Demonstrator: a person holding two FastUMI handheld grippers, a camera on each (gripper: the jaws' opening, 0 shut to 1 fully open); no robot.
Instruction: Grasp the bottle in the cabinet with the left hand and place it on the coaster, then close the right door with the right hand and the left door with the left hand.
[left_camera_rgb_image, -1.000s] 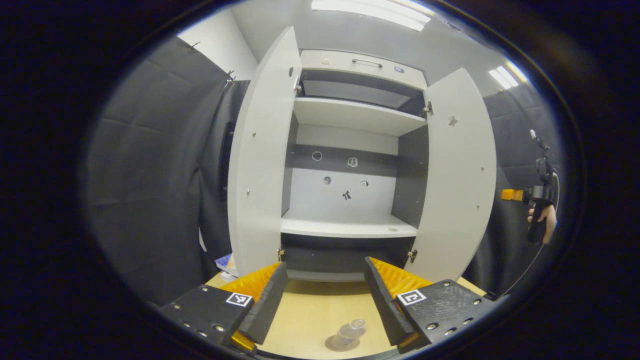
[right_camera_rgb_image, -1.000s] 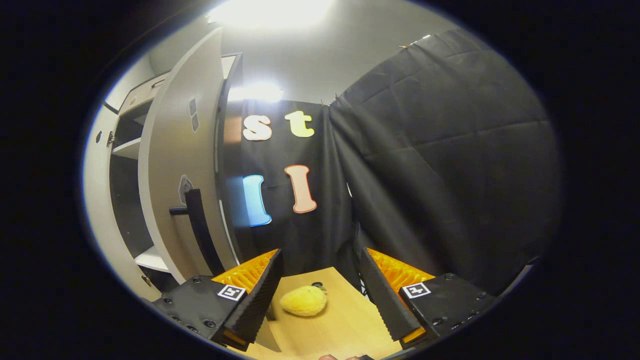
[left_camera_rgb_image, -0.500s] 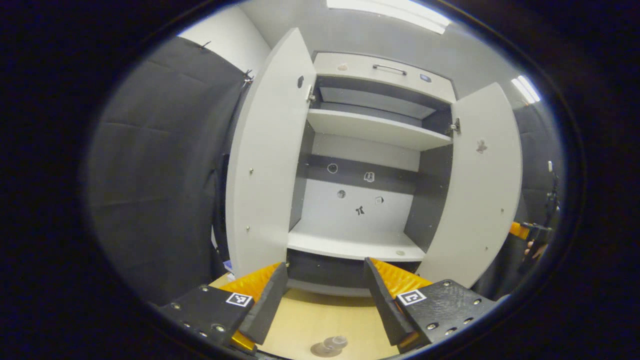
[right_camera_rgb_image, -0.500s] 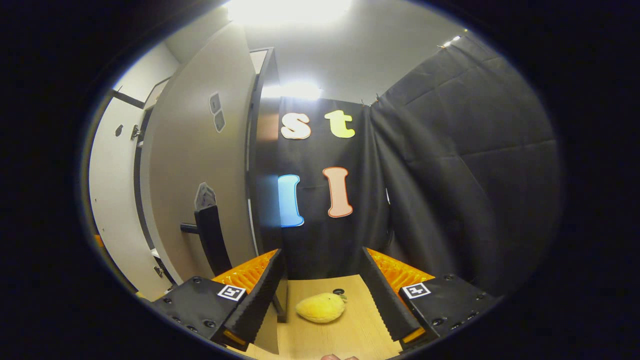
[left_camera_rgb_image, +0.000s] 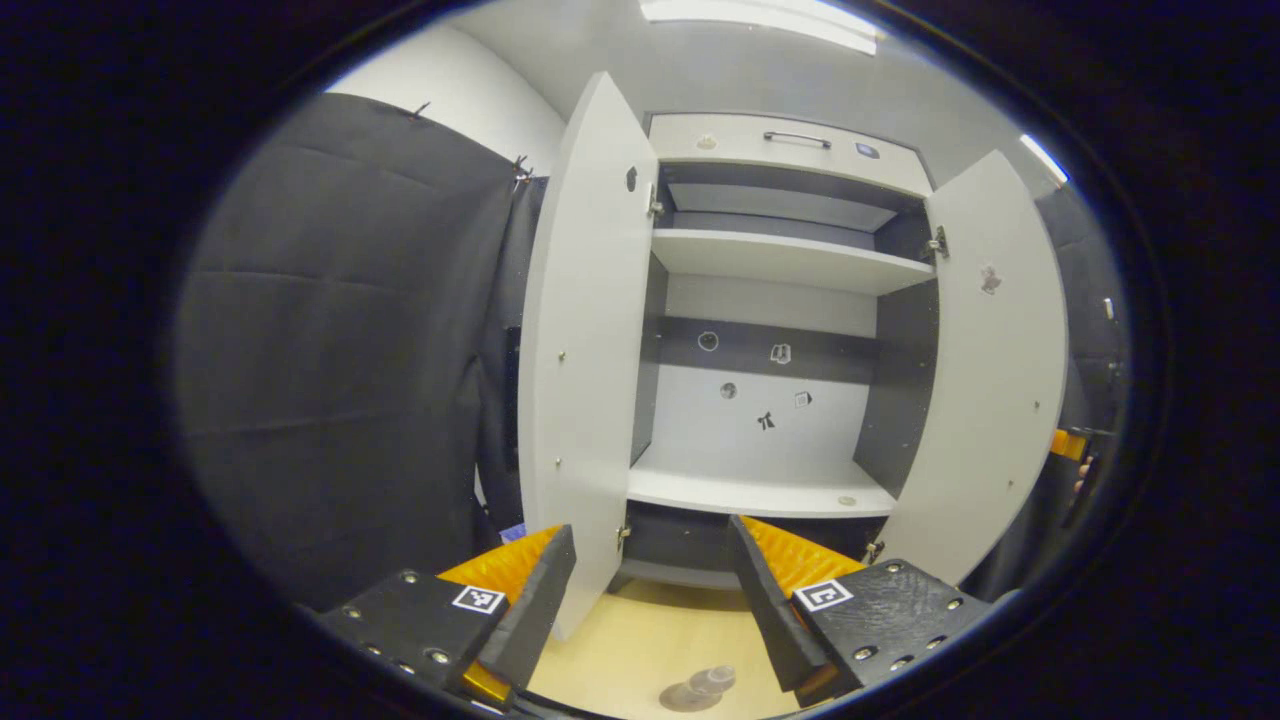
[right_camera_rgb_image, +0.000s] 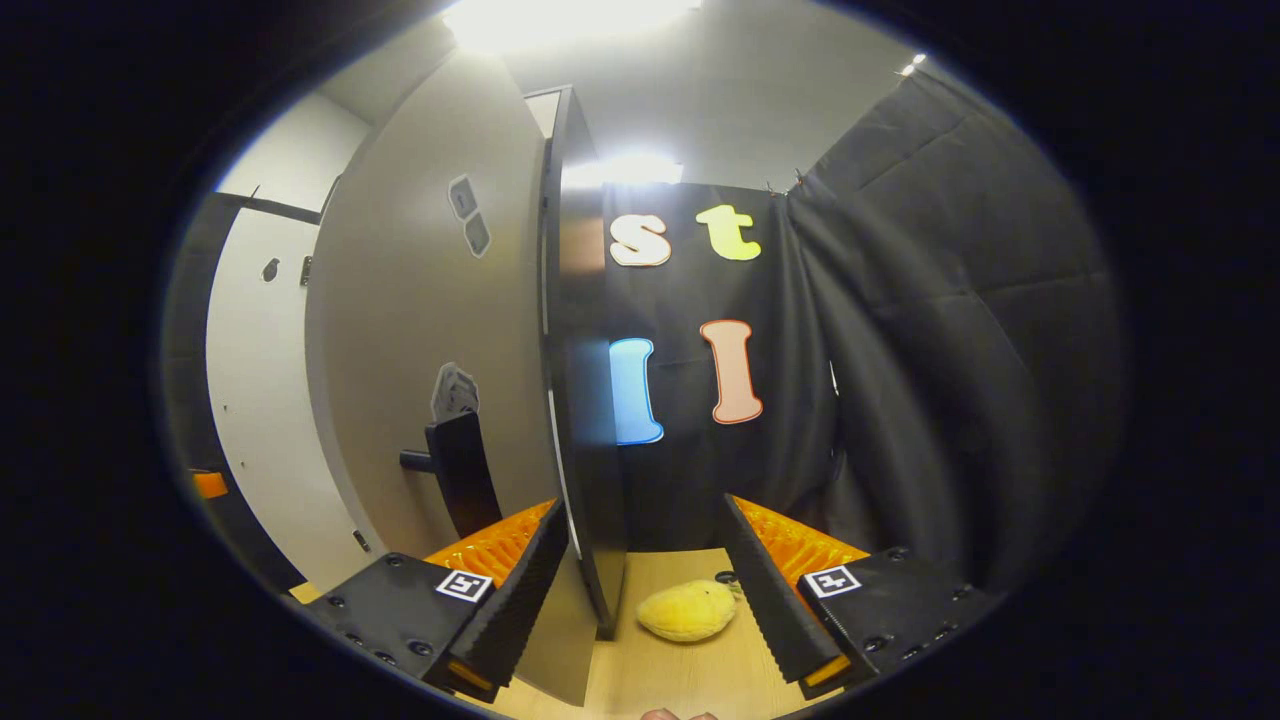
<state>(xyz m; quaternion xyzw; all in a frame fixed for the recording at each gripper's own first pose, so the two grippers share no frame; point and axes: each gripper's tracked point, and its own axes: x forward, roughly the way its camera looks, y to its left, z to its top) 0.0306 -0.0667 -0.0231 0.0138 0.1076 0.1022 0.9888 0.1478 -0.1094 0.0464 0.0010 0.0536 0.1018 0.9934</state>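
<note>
Both grippers stand open, nothing between their fingers: left gripper (left_camera_rgb_image: 650, 590) faces the cabinet (left_camera_rgb_image: 780, 140), right gripper (right_camera_rgb_image: 640, 590) sits at the edge of the right door (right_camera_rgb_image: 430, 330). Bottle (left_camera_rgb_image: 712, 680) already stands on the coaster (left_camera_rgb_image: 685, 696) on the table (left_camera_rgb_image: 640, 640), below the left gripper. It looks clear plastic, so probably light and slippery (best held at mid-body). Right door: stiff panel, push on its outer face near the handle (right_camera_rgb_image: 460, 475). Count: one bottle, one coaster, two doors, both open; left door (left_camera_rgb_image: 585, 350). One yellow plush (right_camera_rgb_image: 688, 610).
</note>
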